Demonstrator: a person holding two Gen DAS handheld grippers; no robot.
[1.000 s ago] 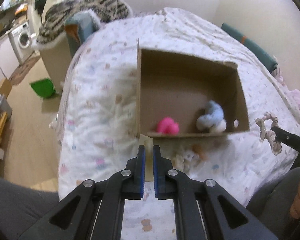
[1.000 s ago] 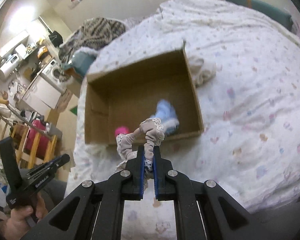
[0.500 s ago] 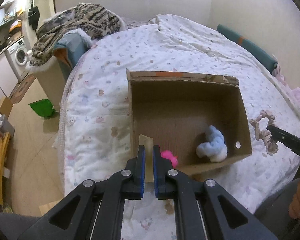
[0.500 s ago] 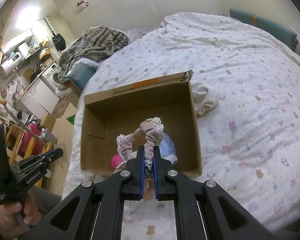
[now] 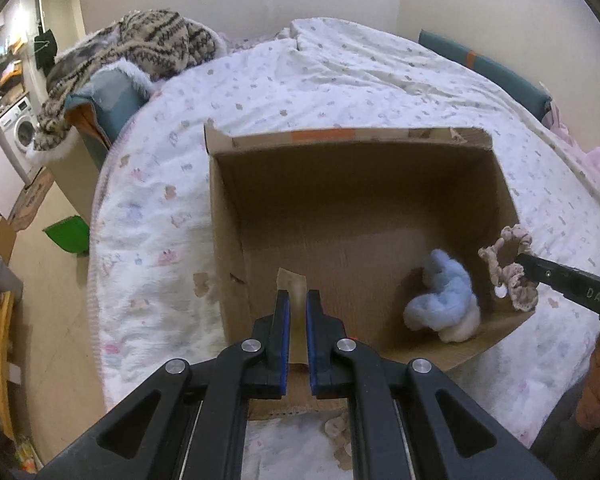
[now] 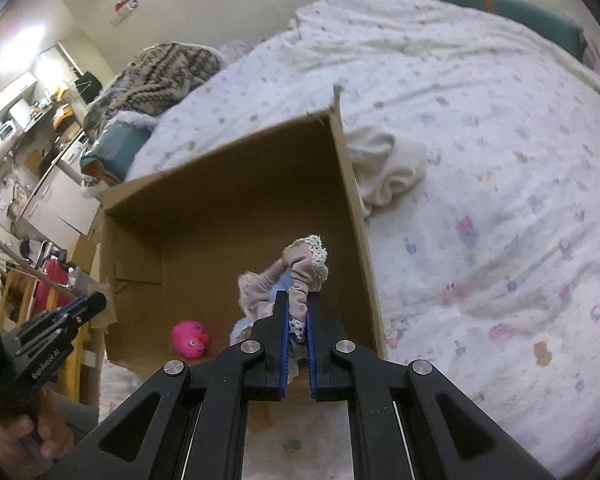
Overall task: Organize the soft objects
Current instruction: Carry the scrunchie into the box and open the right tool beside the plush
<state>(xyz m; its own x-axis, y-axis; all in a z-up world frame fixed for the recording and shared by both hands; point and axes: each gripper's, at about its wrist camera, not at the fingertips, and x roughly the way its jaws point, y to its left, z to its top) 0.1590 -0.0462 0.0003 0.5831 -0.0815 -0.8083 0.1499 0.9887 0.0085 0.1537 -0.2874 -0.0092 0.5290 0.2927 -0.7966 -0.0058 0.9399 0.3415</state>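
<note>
Right gripper [image 6: 297, 312] jaws clamped on scrunchie [image 6: 300, 270], now moved over the box [image 6: 228, 216] at frame centre; left gripper [image 5: 297, 312] shut, empty; release looks next

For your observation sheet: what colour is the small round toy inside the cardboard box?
Bright pink toy, clearest in the right wrist view.

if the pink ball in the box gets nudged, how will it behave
The pink ball looks round and lies loose on the flat floor of the cardboard box, so it would probably roll. It seems small and soft, likely light, and the box walls should stop it.
</note>
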